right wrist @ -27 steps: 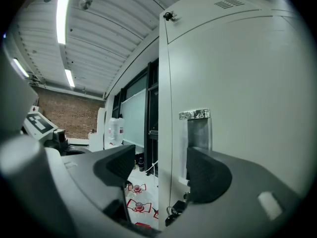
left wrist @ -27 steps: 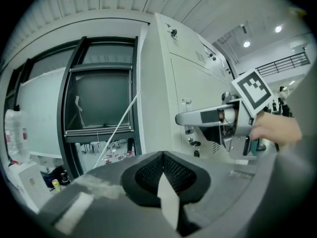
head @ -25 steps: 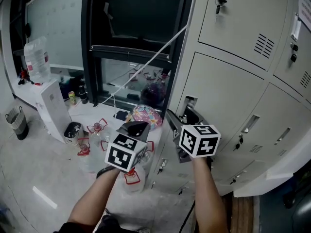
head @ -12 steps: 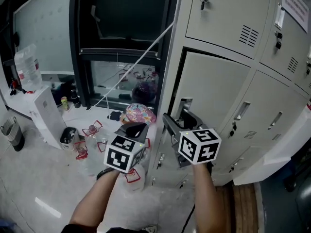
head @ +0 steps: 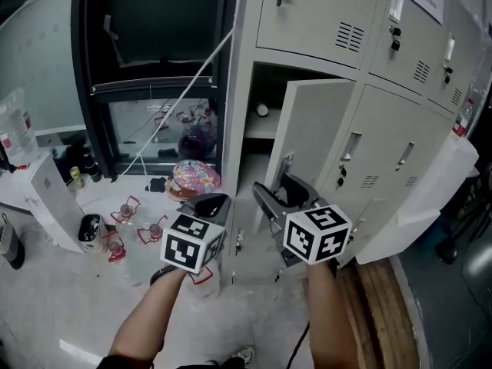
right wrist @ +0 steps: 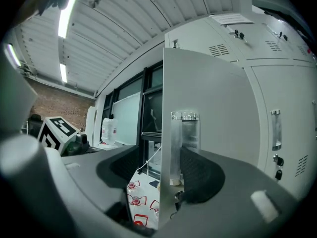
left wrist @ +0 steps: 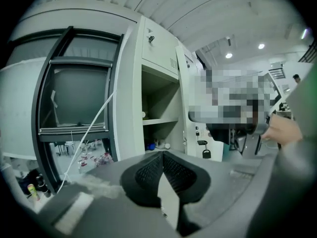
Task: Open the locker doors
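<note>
Shows the right tool (right wrist: 164, 168) with jaws apart, just drawn in a little, astride the free edge of the locker door (head: 315, 129) and its upright metal handle (right wrist: 184, 148): one pad against the handle, the other clear of the door's edge, with floor (right wrist: 143, 202) visible in the gap. Reads as a hook behind the handle rather than a clamp. Shows the left tool (left wrist: 161, 165) closed on nothing, pad tips together, beside the right one and to its left, aimed toward the left edge of the locker bank (head: 238, 91).

Places the door in the bank's left-hand column, one row below the top one in view, swung well out on hinges along its right side. Exposes the compartment (head: 261, 87) behind it, with a shelf (head: 259, 134) across it and a small round object (head: 263, 111) just above the shelf, too small to identify. Leaves the door above (head: 307, 18) and the doors (head: 384, 152) toward the bank's right edge shut, each with its own handle or lock.

Suggests painted sheet steel: light, stiff, free-swinging, and too broad and slick on its face for a pinch. Take hold at the handle beside the free edge, farthest from the hinges, for the easiest swing; pull steadily, since a thin panel may flex or bounce back. For the shut doors, expect the same grip point.
</note>
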A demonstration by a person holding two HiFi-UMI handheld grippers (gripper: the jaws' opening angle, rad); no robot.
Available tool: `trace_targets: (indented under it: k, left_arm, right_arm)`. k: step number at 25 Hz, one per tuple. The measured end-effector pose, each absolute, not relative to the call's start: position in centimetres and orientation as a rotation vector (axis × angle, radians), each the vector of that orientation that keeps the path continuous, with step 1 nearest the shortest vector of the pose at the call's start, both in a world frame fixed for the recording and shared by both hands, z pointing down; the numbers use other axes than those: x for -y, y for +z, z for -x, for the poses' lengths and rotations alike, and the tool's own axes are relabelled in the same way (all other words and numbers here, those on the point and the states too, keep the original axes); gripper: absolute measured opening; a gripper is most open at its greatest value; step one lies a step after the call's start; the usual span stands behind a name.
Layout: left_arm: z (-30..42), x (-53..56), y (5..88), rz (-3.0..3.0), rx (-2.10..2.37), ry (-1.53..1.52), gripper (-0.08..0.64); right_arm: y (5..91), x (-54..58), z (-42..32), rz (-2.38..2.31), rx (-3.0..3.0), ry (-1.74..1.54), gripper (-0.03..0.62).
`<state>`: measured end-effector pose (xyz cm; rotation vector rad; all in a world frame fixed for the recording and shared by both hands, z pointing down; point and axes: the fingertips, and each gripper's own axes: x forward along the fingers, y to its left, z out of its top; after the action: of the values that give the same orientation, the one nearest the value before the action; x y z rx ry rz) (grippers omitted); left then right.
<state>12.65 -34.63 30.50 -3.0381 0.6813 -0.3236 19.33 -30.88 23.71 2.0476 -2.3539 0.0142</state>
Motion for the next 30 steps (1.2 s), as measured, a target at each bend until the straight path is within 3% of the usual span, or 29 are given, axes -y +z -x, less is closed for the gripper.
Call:
trace_targets:
  k: [26,30]
  left_arm:
    - [-19.5,24.6,29.7,3.072,-0.336,-0.281,0.003]
    - [-19.5,23.7,29.6,3.076,-0.314,-0.276,0.003]
  right_arm:
    - [23.7,20.1,-25.2,-2.218,2.195,-0.016,0.273]
    - [23.8,20.2,-25.0,-2.231,2.155,-0.015,0.307]
